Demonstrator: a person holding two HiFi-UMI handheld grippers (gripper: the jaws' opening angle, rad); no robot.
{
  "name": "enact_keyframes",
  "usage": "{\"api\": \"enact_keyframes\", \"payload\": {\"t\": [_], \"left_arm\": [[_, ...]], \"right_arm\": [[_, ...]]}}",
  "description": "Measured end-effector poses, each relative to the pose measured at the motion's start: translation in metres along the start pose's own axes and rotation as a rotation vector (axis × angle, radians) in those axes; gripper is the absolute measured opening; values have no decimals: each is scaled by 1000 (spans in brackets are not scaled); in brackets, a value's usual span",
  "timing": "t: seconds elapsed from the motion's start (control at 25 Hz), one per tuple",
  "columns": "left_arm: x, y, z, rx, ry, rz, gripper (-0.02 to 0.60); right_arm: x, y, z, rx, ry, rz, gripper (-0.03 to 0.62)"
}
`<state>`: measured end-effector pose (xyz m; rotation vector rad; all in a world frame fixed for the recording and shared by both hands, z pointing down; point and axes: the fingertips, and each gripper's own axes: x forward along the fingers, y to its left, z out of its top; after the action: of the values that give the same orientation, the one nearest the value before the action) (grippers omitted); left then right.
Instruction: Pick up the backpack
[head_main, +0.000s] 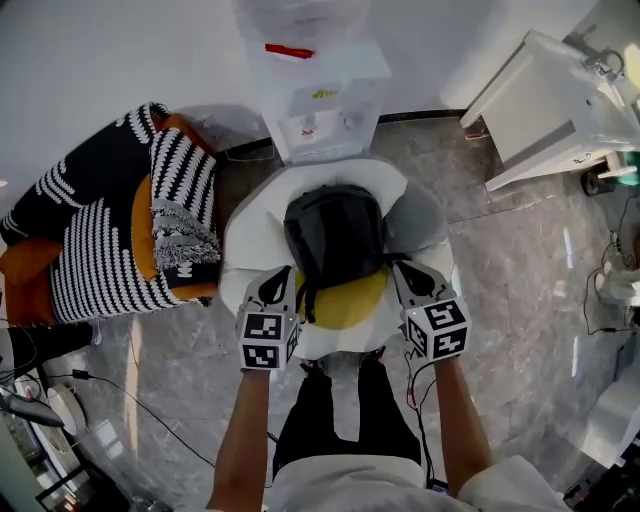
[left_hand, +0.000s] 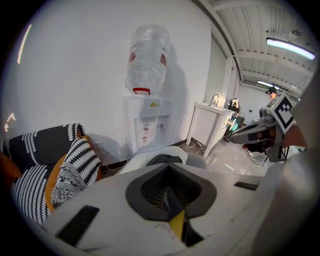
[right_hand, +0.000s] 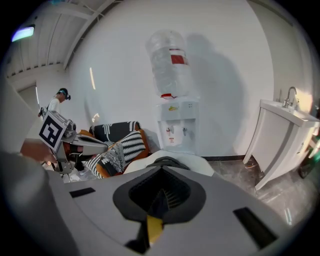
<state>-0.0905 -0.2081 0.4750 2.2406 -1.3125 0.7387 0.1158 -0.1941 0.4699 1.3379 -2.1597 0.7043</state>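
A black backpack (head_main: 335, 235) with a yellow lower part lies on a round white seat (head_main: 250, 240) in front of me. My left gripper (head_main: 275, 285) sits at the backpack's near left edge and my right gripper (head_main: 405, 275) at its near right edge. In the left gripper view the left gripper (left_hand: 170, 200) is shut, with a thin dark strip and a bit of yellow fabric pinched between the pads. The right gripper (right_hand: 160, 200) shows the same in its own view. The backpack's dark top (left_hand: 162, 160) peeks over the jaws.
A water dispenser (head_main: 315, 100) with a bottle stands against the wall just behind the seat. To the left is an armchair (head_main: 100, 230) draped in black-and-white striped cloth. A white sink cabinet (head_main: 560, 100) stands at the right. Cables run over the marble floor.
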Motion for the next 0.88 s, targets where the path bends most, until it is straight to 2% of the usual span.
{"api": "enact_keyframes", "payload": {"t": [0.2, 0.6, 0.84, 0.88], "left_arm": [[14, -5, -16, -16, 5, -30, 17], [32, -4, -48, -79, 26, -19, 18], [45, -3, -60, -97, 16, -22, 18], [49, -4, -64, -101, 17, -28, 34]], "right_arm": [[20, 0, -16, 27, 21, -6, -2], [40, -5, -34, 63, 4, 16, -2], [56, -9, -52, 98, 33, 32, -2], [59, -10, -53, 105, 32, 32, -2]]}}
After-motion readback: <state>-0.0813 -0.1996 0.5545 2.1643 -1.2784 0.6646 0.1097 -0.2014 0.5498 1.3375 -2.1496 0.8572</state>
